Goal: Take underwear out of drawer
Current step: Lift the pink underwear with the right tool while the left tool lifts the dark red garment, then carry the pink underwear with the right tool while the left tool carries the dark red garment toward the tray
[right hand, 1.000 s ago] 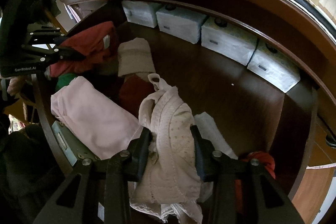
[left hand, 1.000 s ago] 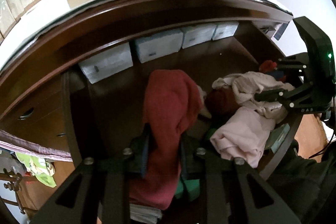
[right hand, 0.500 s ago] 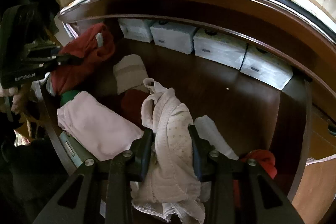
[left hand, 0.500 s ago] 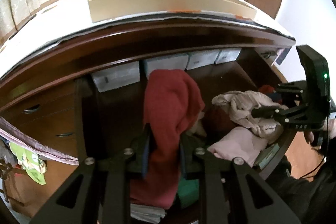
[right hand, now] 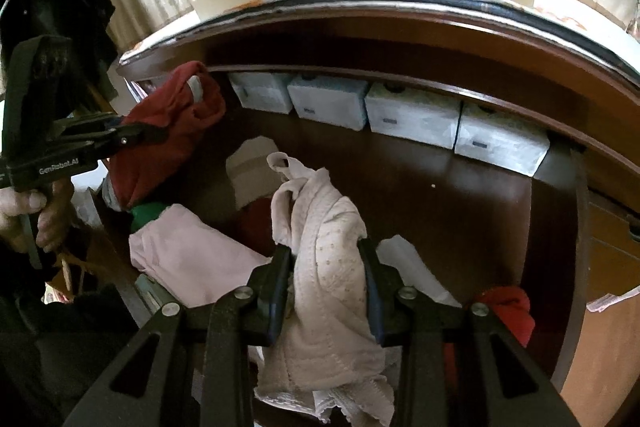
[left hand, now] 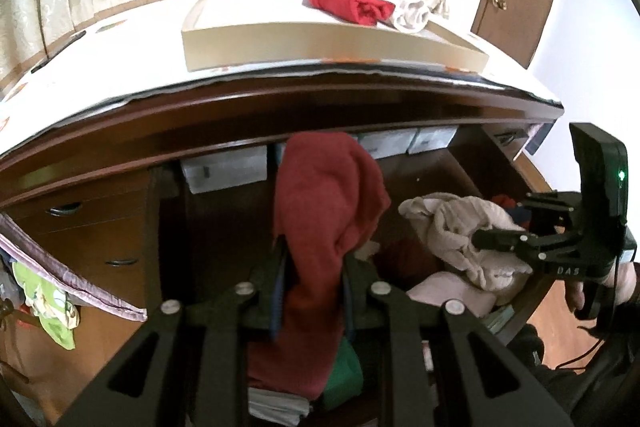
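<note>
Left gripper (left hand: 312,279) clamps a dark red cloth garment (left hand: 324,211); right gripper (right hand: 326,283) clamps a pale pink quilted garment (right hand: 324,267). Both hang lengthwise above the open wooden drawer (right hand: 460,187).

Both tools are matte black with silver screws. The left gripper (right hand: 132,139) reads "GenRobot.AI"; the right gripper (left hand: 486,239) shows "DAS", a green light, a trailing cable.
</note>
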The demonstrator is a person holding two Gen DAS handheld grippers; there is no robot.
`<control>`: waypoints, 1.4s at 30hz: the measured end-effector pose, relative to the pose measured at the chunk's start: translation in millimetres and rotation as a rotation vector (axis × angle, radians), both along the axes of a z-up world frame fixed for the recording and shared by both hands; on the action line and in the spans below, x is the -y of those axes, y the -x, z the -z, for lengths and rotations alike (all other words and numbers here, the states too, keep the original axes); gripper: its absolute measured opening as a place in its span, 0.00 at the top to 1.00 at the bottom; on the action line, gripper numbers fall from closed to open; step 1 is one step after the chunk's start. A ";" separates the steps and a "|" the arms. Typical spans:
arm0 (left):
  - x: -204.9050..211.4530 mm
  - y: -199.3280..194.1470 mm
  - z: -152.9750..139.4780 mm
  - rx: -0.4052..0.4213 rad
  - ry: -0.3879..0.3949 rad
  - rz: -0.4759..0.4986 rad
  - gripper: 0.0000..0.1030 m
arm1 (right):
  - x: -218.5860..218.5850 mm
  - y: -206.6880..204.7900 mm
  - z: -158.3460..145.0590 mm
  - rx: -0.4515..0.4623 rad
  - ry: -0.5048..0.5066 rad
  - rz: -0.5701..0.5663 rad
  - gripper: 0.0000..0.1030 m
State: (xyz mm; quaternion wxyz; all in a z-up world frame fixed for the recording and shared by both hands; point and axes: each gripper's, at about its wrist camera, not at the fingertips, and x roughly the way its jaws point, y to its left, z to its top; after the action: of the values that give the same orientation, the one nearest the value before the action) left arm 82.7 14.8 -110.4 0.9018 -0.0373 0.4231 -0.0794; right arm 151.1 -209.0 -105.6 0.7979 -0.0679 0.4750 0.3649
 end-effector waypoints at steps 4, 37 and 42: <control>1.4 0.0 -0.2 0.010 0.009 -0.013 0.80 | 1.5 1.6 -3.7 0.009 -0.027 0.005 0.66; 9.0 8.6 -31.7 0.141 0.086 -0.057 0.80 | 1.6 11.9 -41.8 0.144 -0.163 0.041 0.66; 9.2 10.4 -34.5 0.154 0.095 -0.054 0.80 | 3.4 15.3 -49.9 0.168 -0.187 0.042 0.66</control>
State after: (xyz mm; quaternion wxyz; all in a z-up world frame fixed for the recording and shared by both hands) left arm 72.3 5.5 -76.0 0.9308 -0.0854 0.3469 -0.0777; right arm 135.8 -212.3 -55.7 0.8452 -0.0135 0.3715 0.3839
